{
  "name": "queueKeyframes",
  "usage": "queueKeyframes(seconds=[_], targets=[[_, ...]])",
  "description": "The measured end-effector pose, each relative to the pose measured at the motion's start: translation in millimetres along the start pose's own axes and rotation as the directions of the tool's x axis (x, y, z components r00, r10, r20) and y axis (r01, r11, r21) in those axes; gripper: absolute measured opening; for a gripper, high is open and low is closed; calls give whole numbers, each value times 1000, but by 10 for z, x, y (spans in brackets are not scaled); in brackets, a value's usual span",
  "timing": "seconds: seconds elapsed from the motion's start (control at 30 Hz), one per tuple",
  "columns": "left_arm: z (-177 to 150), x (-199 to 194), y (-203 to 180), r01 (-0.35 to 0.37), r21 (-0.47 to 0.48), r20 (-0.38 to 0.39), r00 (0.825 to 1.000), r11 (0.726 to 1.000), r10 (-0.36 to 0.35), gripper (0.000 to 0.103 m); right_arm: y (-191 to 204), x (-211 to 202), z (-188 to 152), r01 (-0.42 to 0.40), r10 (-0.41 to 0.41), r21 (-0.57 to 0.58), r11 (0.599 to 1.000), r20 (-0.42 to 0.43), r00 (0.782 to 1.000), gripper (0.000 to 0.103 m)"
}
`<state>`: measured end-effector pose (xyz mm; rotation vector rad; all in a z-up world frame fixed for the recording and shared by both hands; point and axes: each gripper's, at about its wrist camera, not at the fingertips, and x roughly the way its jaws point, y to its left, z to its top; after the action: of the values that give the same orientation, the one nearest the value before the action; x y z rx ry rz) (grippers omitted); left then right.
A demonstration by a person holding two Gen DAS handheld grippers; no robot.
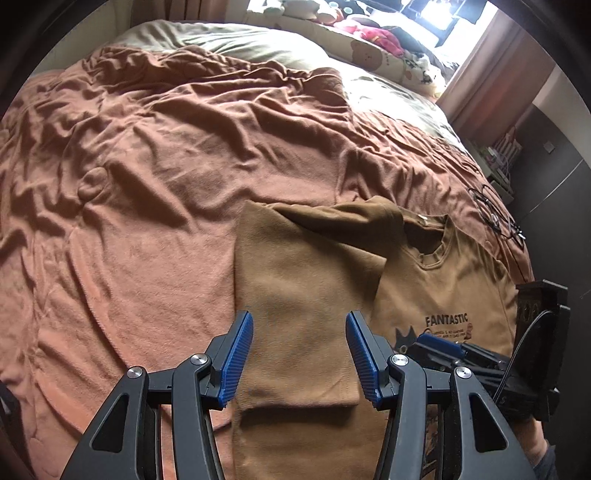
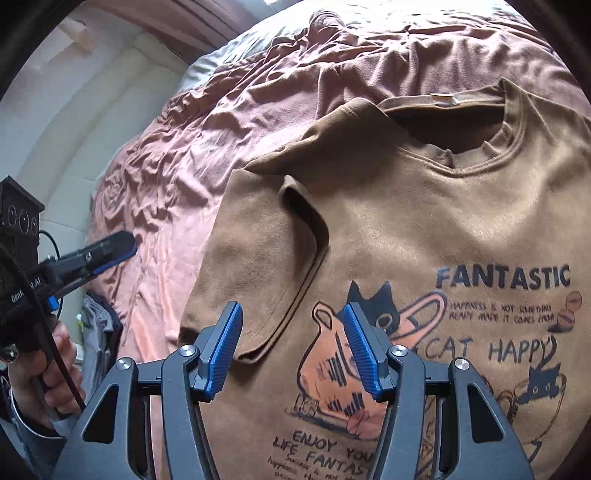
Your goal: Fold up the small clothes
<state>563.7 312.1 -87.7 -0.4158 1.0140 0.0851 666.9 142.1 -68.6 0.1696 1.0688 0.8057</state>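
Note:
A small tan T-shirt point(image 1: 306, 280) with a "FANTASTIC" cat print lies face up on the bed; it also shows in the right wrist view point(image 2: 424, 206). Its left side and sleeve point(image 2: 258, 258) are folded over onto the front. My left gripper point(image 1: 299, 332) is open and empty, hovering above the folded-over panel. My right gripper point(image 2: 291, 325) is open and empty, above the print near the folded sleeve's hem. The right gripper also shows in the left wrist view point(image 1: 461, 350) at the right, and the left gripper in the right wrist view point(image 2: 107, 251) at the left.
The shirt lies on a rumpled rust-brown blanket point(image 1: 166, 166) covering the bed. Pillows and stuffed toys point(image 1: 369, 33) are piled at the far head end. A black cable point(image 1: 495, 218) lies near the bed's right edge. A padded headboard wall point(image 2: 74, 129) is at the left.

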Motion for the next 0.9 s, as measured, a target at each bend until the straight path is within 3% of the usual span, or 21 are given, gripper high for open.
queueKeyframes(seconds=[0.27,0.5,0.57,0.6,0.63,0.7,0.9], targets=[[-227,267,314,-27,-22,-63,998,999,25,44,-6,279,122,44,-44,-13,999,-10,999,54],[-487,442,448,-23,-35,-134,991,999,18,43,77,535,113,24,-25,-14,1000,-54,998,34],[-552,475,457,-12,-38,-152,988,999,7,43,83,589,105,19,-19,-6,1000,-66,998,24],[-585,492,453,-19,-30,-160,987,999,14,42,95,609,94,14,-15,-4,1000,-69,998,22],[-612,508,450,-23,-24,-168,986,999,18,29,109,629,80,10,-10,-3,1000,-76,997,16],[-664,536,463,-17,-25,-193,981,1000,12,14,120,665,57,1,-1,4,1000,-95,995,10],[-694,428,484,-36,-23,-188,982,999,31,14,97,634,15,-30,31,14,999,-117,993,7]])
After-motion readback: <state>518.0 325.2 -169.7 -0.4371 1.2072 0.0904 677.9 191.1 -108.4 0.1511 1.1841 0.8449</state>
